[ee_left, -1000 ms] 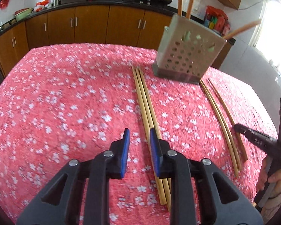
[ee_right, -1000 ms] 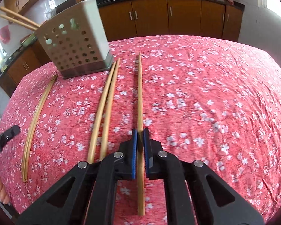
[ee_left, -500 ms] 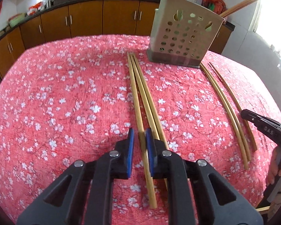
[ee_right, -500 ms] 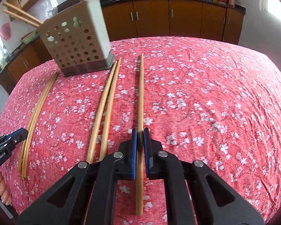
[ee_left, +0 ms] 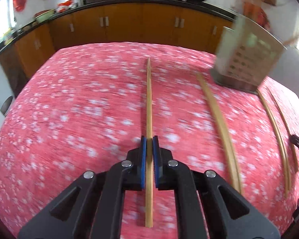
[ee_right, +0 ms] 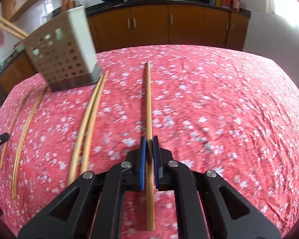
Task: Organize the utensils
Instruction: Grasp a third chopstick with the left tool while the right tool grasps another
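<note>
In the left wrist view my left gripper (ee_left: pixel 149 139) is shut on a long bamboo chopstick (ee_left: pixel 149 99), which runs straight ahead over the red flowered tablecloth (ee_left: pixel 69 119). The perforated metal holder (ee_left: pixel 247 59) stands at the far right, blurred. The right wrist view has my right gripper (ee_right: pixel 149 139) shut on another chopstick (ee_right: pixel 149 99) in the same way. There the holder (ee_right: pixel 63 57) stands at the far left with several chopsticks (ee_right: pixel 8 26) leaning out of it.
Loose chopsticks lie on the cloth: a pair (ee_right: pixel 89 119) between the two grippers and thin ones (ee_right: pixel 26 123) beyond the holder. Wooden cabinets (ee_right: pixel 169 25) with a dark worktop run along the wall behind. The table edge falls away on all sides.
My left gripper closed on the leftmost of three chopsticks and swung it left, away from the other two. My right gripper kept its hold on its chopstick and shifted slightly.
</note>
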`<action>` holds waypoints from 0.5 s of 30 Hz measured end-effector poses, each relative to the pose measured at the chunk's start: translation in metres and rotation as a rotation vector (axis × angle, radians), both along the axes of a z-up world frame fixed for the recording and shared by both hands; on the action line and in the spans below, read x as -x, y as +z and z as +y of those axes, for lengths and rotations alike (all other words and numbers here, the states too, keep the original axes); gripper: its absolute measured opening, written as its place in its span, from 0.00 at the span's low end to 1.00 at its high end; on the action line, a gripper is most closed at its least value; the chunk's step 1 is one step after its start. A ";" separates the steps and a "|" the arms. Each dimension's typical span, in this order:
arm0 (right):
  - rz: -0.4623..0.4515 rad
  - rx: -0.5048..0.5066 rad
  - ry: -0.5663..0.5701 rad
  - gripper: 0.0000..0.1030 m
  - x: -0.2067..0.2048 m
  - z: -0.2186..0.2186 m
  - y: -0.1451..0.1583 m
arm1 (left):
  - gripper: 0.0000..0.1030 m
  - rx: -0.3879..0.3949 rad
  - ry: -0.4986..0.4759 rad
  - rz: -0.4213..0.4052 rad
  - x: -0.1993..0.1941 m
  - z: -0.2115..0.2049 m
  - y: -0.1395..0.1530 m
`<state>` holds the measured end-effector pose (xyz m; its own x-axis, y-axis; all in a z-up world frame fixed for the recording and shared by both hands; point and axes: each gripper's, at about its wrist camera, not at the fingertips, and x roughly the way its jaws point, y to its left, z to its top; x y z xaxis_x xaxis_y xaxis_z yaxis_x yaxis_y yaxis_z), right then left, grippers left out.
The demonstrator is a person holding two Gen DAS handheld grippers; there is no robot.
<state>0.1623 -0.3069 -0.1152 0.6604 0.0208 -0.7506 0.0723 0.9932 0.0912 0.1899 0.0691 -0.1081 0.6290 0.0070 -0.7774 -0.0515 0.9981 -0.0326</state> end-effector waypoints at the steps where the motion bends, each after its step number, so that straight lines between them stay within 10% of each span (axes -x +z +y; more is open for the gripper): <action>1: -0.003 -0.006 -0.004 0.08 -0.001 -0.002 0.000 | 0.08 0.008 0.010 -0.003 -0.002 0.006 0.000; 15: -0.004 -0.002 -0.008 0.09 -0.002 -0.005 -0.001 | 0.12 0.065 0.008 -0.018 0.001 0.017 0.003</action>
<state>0.1641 -0.3119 -0.1162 0.6632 0.0167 -0.7482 0.0804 0.9924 0.0934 0.1889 0.0864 -0.1051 0.6430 -0.0374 -0.7649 -0.0587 0.9935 -0.0979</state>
